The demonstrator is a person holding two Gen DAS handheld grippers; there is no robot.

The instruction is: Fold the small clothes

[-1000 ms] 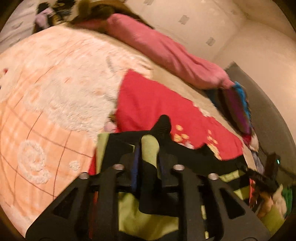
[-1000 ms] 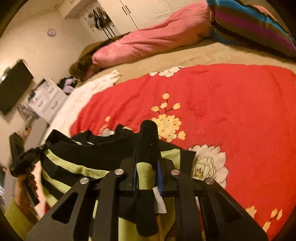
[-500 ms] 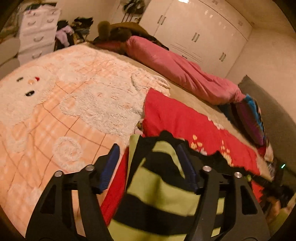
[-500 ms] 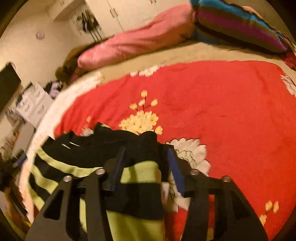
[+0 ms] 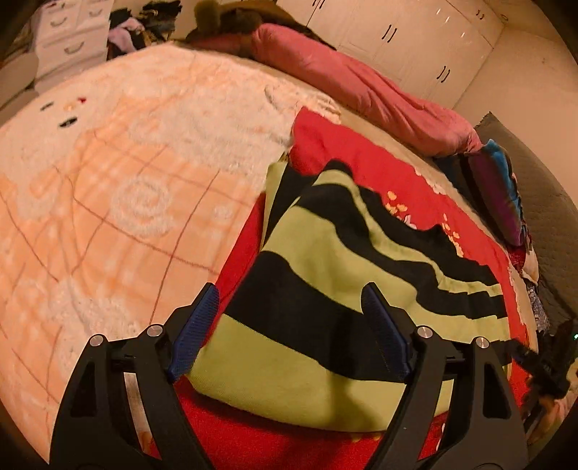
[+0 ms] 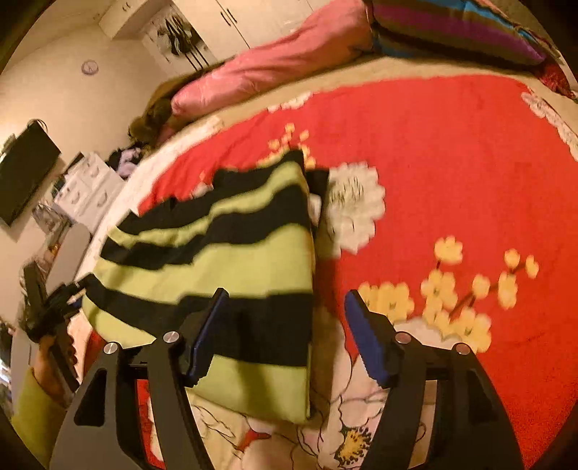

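A green-and-black striped garment (image 5: pixel 325 274) lies folded on the red flowered blanket (image 5: pixel 361 162). My left gripper (image 5: pixel 289 325) hovers over its left side, jaws still opening; the blue pads (image 5: pixel 197 332) stand clear of the cloth and hold nothing. In the right wrist view the same striped garment (image 6: pixel 224 253) lies left of centre on the red blanket (image 6: pixel 451 162). My right gripper (image 6: pixel 285 332) sits over the garment's right edge, jaws still opening, its pads (image 6: pixel 368 340) pressing on nothing. At the far left of that view a hand in a green sleeve (image 6: pixel 32 408) holds the other gripper.
A peach fluffy blanket (image 5: pixel 126 180) covers the bed's left part. A pink duvet (image 5: pixel 361 86) and a striped pillow (image 6: pixel 451 29) lie along the far side. White drawers (image 5: pixel 68 39) and wardrobes (image 5: pixel 415 32) stand beyond the bed.
Both grippers were shut on the garment's edge and have let go; their jaws have spread wide. Both have pulled back from it, and the garment now lies flat on the red blanket.
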